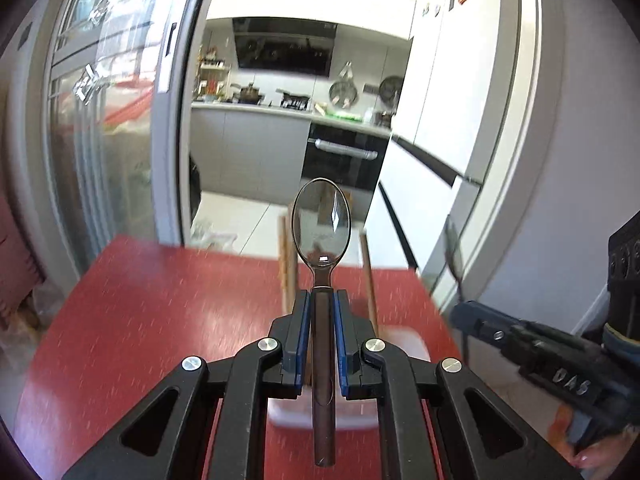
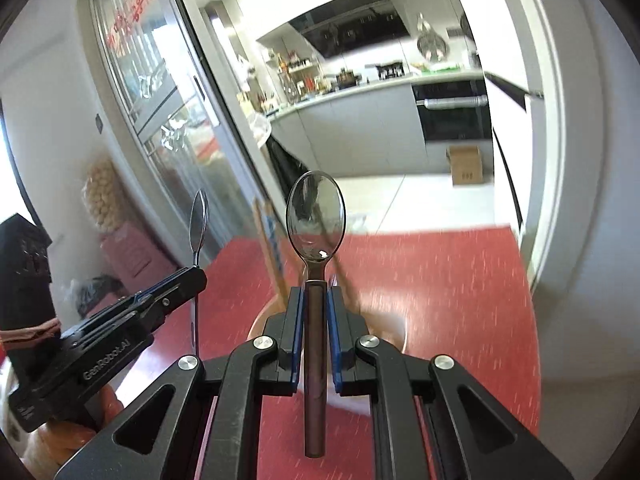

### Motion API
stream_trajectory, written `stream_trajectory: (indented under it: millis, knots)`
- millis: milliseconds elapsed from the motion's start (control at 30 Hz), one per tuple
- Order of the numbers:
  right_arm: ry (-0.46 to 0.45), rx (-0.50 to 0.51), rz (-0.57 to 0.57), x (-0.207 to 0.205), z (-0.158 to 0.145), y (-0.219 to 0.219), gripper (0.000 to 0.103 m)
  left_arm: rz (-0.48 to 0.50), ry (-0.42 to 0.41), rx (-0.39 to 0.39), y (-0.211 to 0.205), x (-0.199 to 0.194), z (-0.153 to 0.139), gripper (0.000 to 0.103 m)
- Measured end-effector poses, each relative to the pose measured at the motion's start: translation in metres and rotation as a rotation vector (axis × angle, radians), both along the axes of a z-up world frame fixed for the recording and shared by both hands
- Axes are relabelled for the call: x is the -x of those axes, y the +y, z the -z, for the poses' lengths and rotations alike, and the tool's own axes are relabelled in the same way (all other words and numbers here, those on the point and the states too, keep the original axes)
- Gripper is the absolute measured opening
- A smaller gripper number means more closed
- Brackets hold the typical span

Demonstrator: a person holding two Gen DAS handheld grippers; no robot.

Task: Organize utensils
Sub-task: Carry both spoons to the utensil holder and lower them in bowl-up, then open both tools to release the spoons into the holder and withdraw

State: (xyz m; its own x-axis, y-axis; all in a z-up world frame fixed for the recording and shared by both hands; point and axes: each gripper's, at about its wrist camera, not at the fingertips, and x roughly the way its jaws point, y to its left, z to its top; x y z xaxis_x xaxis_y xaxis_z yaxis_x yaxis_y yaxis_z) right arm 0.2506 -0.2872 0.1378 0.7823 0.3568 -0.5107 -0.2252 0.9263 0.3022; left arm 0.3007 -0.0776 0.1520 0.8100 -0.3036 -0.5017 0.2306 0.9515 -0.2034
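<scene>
Steel spoons stand bowl-up over the red table (image 1: 140, 300), one spoon (image 1: 322, 224) clamped in the left gripper (image 1: 322, 300), another spoon (image 2: 315, 216) in the right gripper (image 2: 315, 296); carrying seems underway, and next probably comes lowering each into a holder.

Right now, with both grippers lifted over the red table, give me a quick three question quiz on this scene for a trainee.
1. True or false: the left gripper is shut on a spoon whose bowl points away from the camera.
2. What does the right gripper hold? A) a fork B) a spoon C) nothing
3. Fill in: below both grippers lies a ____ table.

Key: 1 true. 2 B: the right spoon sits clamped by its handle between the blue pads. 3 red.
</scene>
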Motion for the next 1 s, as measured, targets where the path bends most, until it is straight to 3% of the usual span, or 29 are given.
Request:
stream_trajectory:
  millis: [200, 400, 633, 1000]
  knots:
    - [-0.071, 0.028, 0.016, -0.038, 0.009, 0.005, 0.012, -0.009, -0.041, 0.013, -0.007, -0.042, 0.012, 0.041]
    - [-0.129, 0.096, 0.045, -0.053, 0.033, 0.014, 0.012, -0.034, -0.064, 0.039, -0.007, -0.061, 0.043, 0.041]
    - [-0.158, 0.177, 0.052, -0.045, 0.063, 0.020, 0.012, -0.045, -0.103, 0.020, -0.013, -0.048, 0.071, 0.041]
    - [-0.148, 0.233, 0.041, -0.021, 0.085, 0.026, 0.013, -0.040, -0.088, -0.080, -0.022, -0.025, 0.082, 0.041]
